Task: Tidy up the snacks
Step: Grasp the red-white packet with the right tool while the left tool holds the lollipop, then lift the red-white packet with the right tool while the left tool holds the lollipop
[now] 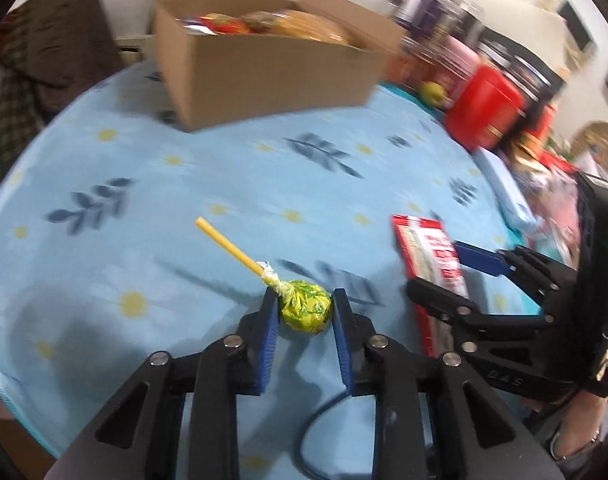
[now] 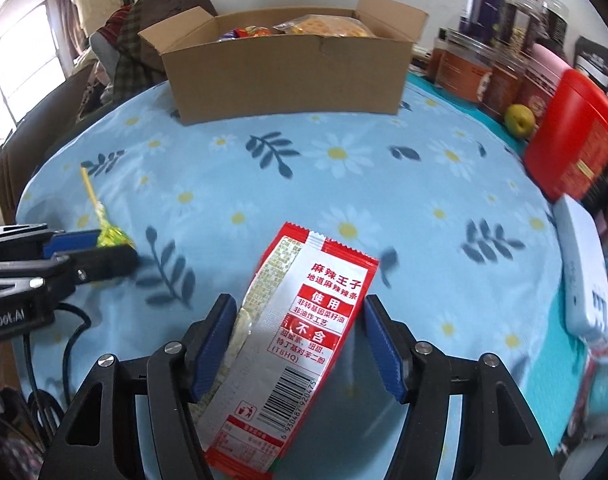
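A lollipop [image 1: 304,310] in yellow-green foil with a yellow stick lies on the blue flowered cloth [image 1: 232,168]. My left gripper [image 1: 304,308] straddles its head, fingers close on both sides but with small gaps. It also shows in the right wrist view [image 2: 110,236]. A red and silver snack packet [image 2: 292,332] lies flat between the open fingers of my right gripper [image 2: 300,320]. The packet [image 1: 428,256] and right gripper [image 1: 440,272] show at the right of the left wrist view. A cardboard box [image 2: 288,68] with snacks stands at the back.
Jars [image 2: 500,12] and a red tin [image 2: 572,132] line the right side, with a green fruit [image 2: 519,119] beside them. A pale blue box [image 2: 584,280] lies at the right edge. Clothes [image 2: 144,28] are piled at the back left. A cable [image 1: 316,436] trails under my left gripper.
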Demonstrator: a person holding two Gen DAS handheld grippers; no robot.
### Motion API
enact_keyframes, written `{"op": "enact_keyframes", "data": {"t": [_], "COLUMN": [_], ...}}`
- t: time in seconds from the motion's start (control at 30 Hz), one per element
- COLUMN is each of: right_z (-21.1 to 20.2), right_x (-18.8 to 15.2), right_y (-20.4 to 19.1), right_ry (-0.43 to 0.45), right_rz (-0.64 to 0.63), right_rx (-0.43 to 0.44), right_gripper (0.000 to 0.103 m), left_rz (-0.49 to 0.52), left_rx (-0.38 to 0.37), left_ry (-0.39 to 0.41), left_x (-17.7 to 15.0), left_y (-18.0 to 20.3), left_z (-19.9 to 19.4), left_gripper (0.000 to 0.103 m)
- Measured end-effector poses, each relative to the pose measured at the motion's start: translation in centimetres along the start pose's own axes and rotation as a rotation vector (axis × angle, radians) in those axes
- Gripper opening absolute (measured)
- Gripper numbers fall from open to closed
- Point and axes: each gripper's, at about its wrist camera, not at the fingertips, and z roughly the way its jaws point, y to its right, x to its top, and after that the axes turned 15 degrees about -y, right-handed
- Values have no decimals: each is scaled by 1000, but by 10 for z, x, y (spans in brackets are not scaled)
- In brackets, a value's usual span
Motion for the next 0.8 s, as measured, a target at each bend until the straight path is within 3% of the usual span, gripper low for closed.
{"op": "enact_keyframes", "data": {"t": [0.23, 0.37, 0.5, 0.57, 0.8], "right_z": [-15, -20, -24, -26, -26], "right_x": [-39, -54, -60, -62, -69], "right_y": [18, 28, 30, 29, 25], "right_ry": [3, 20, 42, 63, 71], "right_rz": [5, 97, 154, 181, 215], "right_rx": [0, -14, -10, -24, -5], "right_gripper": [65, 69, 72, 86, 87], "left_rz": [99, 130, 117, 106, 101], "left_rx": [-23, -1, 1, -4, 10], "left_ry": [-36, -40, -32, -26, -36], "left_x": [-13, -17, -17, -15, -6], "left_y": [39, 53, 53, 53, 55], "left_z": [8, 12, 15, 16, 19], "left_gripper": [26, 26, 26, 26, 26]}}
